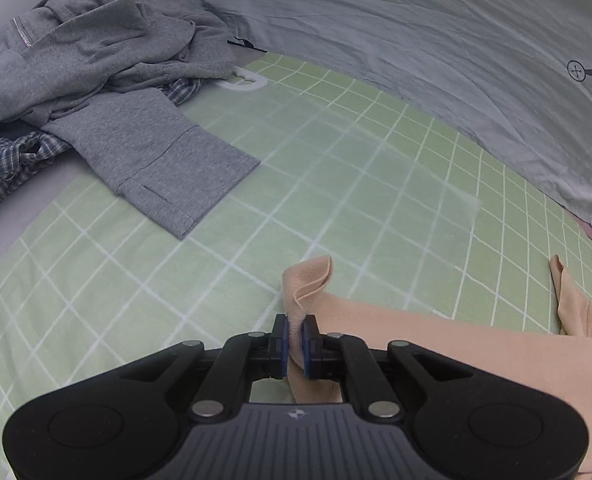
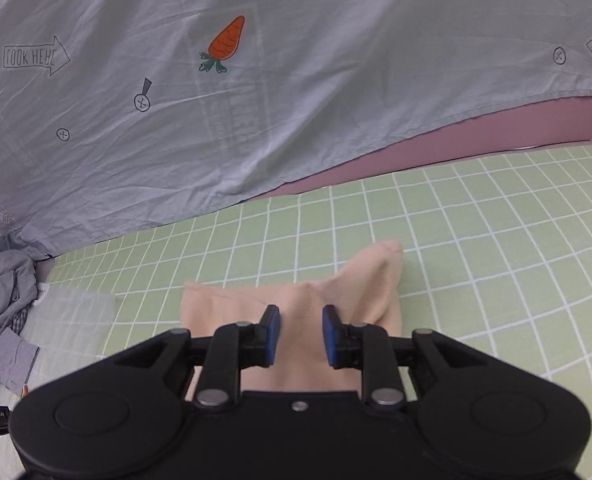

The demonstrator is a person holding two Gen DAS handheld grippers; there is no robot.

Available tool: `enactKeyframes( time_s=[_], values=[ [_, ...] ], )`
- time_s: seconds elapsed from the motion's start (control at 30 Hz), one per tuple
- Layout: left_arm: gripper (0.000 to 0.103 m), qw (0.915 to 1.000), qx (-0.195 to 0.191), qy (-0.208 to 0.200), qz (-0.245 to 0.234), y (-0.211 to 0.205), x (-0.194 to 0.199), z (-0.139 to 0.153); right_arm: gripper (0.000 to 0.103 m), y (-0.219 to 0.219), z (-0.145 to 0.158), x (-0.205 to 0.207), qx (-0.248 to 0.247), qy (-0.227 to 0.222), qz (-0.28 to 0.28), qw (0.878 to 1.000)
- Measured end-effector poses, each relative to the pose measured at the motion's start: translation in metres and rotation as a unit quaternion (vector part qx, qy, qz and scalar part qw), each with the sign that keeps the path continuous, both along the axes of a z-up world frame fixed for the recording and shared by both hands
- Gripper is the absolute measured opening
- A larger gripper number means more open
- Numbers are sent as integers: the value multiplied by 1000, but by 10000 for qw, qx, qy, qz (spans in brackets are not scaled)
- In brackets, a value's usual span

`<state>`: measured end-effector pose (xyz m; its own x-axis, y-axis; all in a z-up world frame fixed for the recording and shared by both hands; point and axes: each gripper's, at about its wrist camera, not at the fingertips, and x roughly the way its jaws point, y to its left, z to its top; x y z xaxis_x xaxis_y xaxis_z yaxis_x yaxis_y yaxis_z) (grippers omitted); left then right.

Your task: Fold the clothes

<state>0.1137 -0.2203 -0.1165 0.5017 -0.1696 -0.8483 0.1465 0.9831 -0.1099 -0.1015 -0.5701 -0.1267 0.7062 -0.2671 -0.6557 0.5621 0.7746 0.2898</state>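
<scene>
- My left gripper (image 1: pixel 295 334) sits low in the centre of the left wrist view, its blue pads pinched tight on an edge of the peach garment (image 1: pixel 436 344); a folded corner of the cloth pokes up just above the pads.
- From there the peach garment runs to the lower right of that frame, lying on the green checked sheet (image 1: pixel 336 184).
- In the right wrist view my right gripper (image 2: pixel 301 330) has its jaws a narrow way apart; the peach garment (image 2: pixel 296 292) lies between and beyond the pads, bunched into a ridge, but I see no pad pressing on it.
- A pile of grey clothes (image 1: pixel 108 60) fills the upper left of the left view, one flat grey sleeve reaching onto the green sheet, with a blue plaid shirt (image 1: pixel 12 160) underneath at the left edge.
- A pale grey duvet (image 2: pixel 256 100) printed with carrots and arrows covers the upper part of the right view.
</scene>
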Motion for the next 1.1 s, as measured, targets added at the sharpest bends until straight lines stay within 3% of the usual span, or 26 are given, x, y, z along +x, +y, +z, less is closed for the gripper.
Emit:
enactKeyframes(
  time_s=[0.13,0.3,0.5,0.73,0.9,1.1],
  values=[
    [14,10000,14,38,81,3,-2,-2,23,16,11,-31,-519,238,-169,9982],
    [21,9998,33,-50,177,18,-14,13,18,46,-1,-72,-425,523,-172,9976],
    [22,9996,-241,-58,162,48,-49,35,17,96,-22,-102,-574,928,309,9936],
    [22,9995,-291,75,-70,62,-97,34,12,129,-17,-131,-609,710,650,9935],
    [22,9991,-364,134,-155,60,-112,29,12,133,-30,-138,-903,1141,435,9884],
    [22,9987,-394,164,-265,48,-113,26,14,115,-39,-144,-792,1257,229,9886]
  ],
)
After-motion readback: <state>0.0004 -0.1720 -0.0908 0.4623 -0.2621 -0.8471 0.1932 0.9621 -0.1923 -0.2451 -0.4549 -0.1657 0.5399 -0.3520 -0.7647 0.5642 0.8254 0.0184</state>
